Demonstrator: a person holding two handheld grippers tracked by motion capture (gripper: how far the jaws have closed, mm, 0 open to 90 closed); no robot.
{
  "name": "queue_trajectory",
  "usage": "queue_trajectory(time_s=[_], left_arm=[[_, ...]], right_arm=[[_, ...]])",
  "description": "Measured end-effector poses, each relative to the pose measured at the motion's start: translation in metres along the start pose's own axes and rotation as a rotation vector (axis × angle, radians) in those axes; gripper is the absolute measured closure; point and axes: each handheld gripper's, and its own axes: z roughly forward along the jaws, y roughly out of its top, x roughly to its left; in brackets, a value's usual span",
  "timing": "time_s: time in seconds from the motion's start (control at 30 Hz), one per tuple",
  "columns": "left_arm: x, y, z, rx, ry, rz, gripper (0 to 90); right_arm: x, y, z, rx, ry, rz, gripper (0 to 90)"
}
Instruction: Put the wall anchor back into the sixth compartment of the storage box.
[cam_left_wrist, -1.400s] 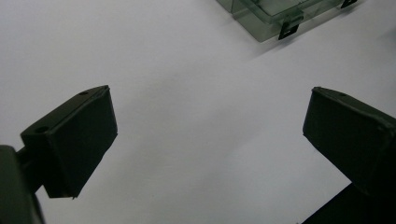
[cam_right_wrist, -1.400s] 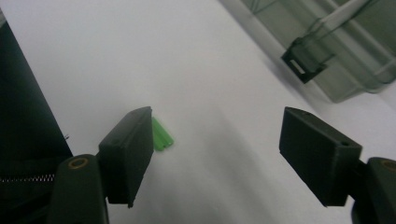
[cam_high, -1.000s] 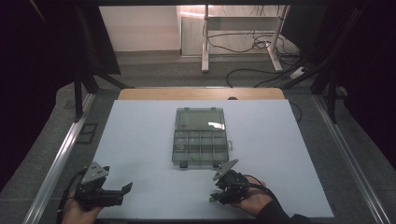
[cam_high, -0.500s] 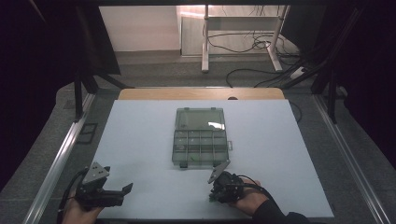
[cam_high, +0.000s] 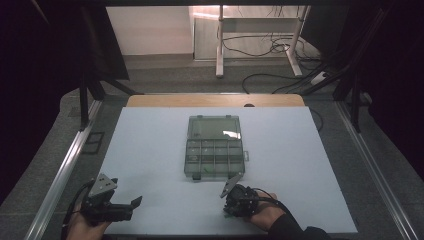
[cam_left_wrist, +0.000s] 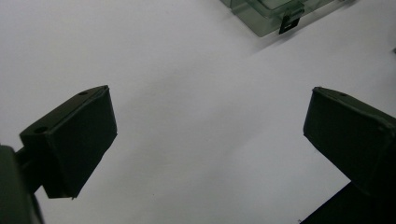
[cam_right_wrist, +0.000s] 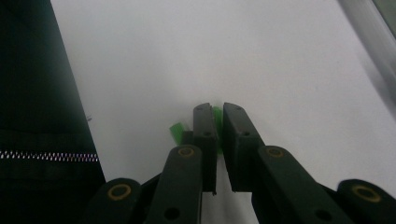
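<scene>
From the high view, a clear compartment box (cam_high: 215, 147) lies closed near the middle of the white table (cam_high: 150, 150), its latched front edge toward the person. The left gripper (cam_high: 131, 204) sits at the near left corner of the table, well apart from the box, in the person's left hand (cam_high: 87, 227), its jaws pointing right across the table. The right gripper (cam_high: 228, 214) is just in front of the box's near right corner, held by the right hand (cam_high: 262, 215) and tipped down to the tabletop; a speck of green shows at its tip, too small there to make out. The left gripper view gives what the high view cannot: the left gripper (cam_left_wrist: 208, 140) has its two black jaws spread wide with only bare white table between them, and a corner of the box (cam_left_wrist: 271, 16) with its dark latch sits far off at the top edge. The right gripper view shows the right gripper (cam_right_wrist: 216, 122) with its jaws having just been closing, now drawn narrow onto a small green piece (cam_right_wrist: 216, 116) pinched between the pads at the table surface; a second bit of green (cam_right_wrist: 177, 130) lies just beside the left jaw, and a dark sleeve with a zip (cam_right_wrist: 42, 154) fills the left side.
</scene>
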Motion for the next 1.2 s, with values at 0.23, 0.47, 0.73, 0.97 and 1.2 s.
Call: queue_trajectory(time_s=[0.23,0.47,0.73,0.97,1.2], left_arm=[[-0.001,0.000,0.000,0.006,0.006,0.008,3.0],[-0.001,0.000,0.001,0.008,0.006,0.008,3.0],[-0.001,0.000,0.001,0.009,0.003,0.010,3.5],[0.000,0.000,0.001,0.010,-0.001,0.008,3.8],[-0.001,0.000,0.001,0.011,-0.001,0.011,3.8]], right_arm=[[-0.006,0.000,-0.009,-0.048,0.005,0.037,83.5],[-0.012,0.000,-0.018,-0.103,-0.009,0.069,83.5],[-0.020,0.001,-0.029,-0.175,-0.010,0.109,83.5],[-0.025,0.003,-0.038,-0.224,0.001,0.140,83.5],[-0.027,0.006,-0.042,-0.248,-0.005,0.147,83.5]])
